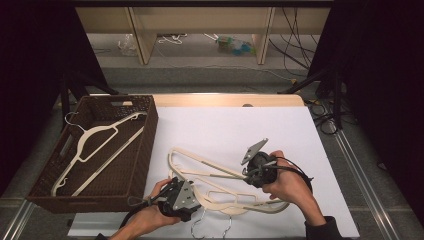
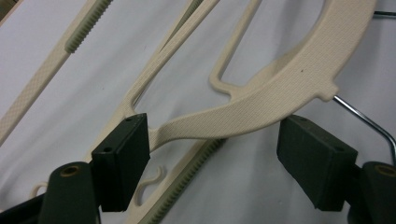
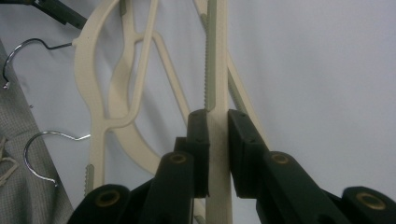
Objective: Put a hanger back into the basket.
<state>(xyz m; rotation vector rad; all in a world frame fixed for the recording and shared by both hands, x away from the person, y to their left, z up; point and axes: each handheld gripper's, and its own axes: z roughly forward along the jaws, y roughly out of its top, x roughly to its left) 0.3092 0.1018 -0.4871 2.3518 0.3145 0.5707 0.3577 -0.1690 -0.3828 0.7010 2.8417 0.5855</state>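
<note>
My right gripper (image 3: 217,154) pinched the cream plastic hanger's bar (image 3: 217,88); left fingers (image 2: 122,161), wide, needed squarer closing round its shoulder (image 2: 261,107).

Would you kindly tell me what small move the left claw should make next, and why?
Probably close the left claw on the cream plastic hanger's shoulder: its jaws stand open around it, while the right claw already clamps a hanger's bar.

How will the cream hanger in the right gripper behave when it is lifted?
The hanger looks like thin rigid plastic, so probably light and stiff. The right gripper clamps only one bar, so it may swing. It overlaps a second hanger, whose hook could snag.
</note>
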